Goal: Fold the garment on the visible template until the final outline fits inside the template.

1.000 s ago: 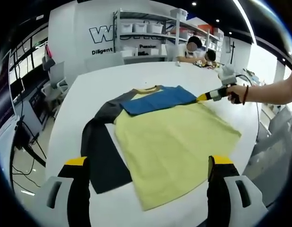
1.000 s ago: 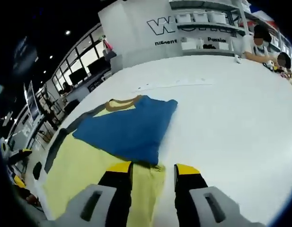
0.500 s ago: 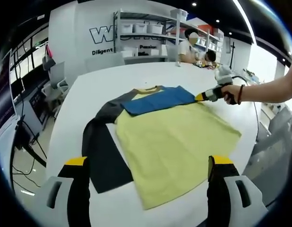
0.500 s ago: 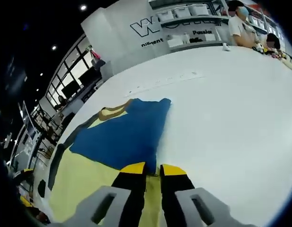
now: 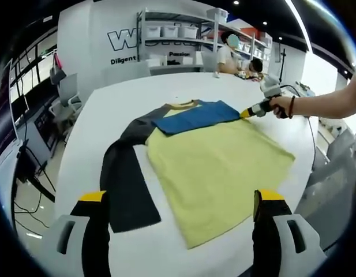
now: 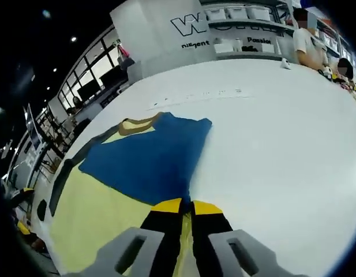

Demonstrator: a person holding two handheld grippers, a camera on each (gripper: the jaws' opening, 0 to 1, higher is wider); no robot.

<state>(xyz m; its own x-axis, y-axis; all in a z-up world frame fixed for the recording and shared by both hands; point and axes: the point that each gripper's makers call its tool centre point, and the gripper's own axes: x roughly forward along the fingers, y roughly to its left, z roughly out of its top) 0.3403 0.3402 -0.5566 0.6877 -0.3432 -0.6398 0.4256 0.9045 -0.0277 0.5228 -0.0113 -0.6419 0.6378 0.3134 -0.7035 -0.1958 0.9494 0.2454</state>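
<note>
Yellow shirt (image 5: 218,173) lies flat on the white table (image 5: 137,92), its long axis running from my left gripper (image 5: 180,199) toward one o'clock. That gripper hovers with its jaws wide apart, well short of the hem. My right gripper (image 6: 186,203) is nearer, its jaws clenched on the blue sleeve (image 6: 149,158) edge; a second ago they stood apart.
</note>
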